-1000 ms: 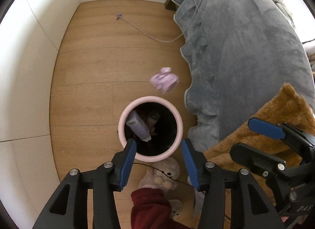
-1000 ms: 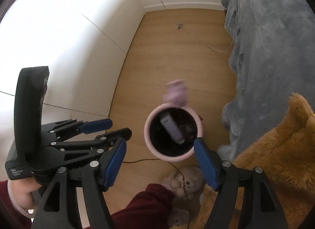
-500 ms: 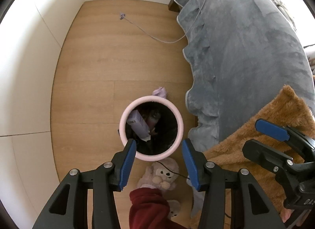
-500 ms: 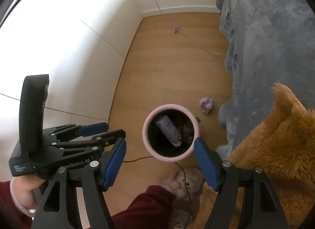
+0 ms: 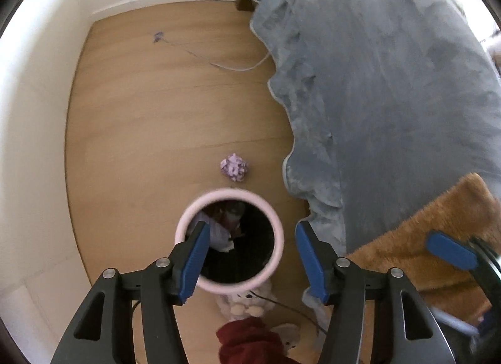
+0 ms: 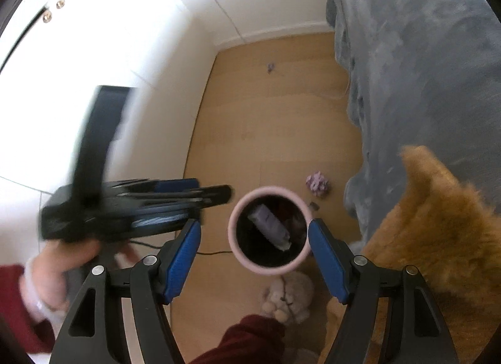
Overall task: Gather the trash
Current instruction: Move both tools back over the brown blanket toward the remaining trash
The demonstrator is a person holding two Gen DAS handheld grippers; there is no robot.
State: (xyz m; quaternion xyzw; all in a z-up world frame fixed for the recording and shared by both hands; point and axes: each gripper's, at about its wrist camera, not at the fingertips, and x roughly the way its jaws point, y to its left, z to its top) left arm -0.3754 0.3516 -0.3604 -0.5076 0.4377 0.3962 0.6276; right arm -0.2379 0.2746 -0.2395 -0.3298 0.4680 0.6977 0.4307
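Trash here means, largest first, the pink bin [image 5: 276,229] already holding wrappers, then a crumpled purple paper wad [image 5: 234,167] on the floor just beyond its rim. We judge it light and crushable; pinch across its middle. Our left gripper [image 5: 250,257] is opening, empty; our right gripper [image 6: 253,257] stands apart, empty.

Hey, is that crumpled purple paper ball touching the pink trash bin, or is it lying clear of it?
Apart. In the left wrist view, the purple paper ball lies on the wooden floor with a strip of bare floor showing between it and the pink trash bin rim.
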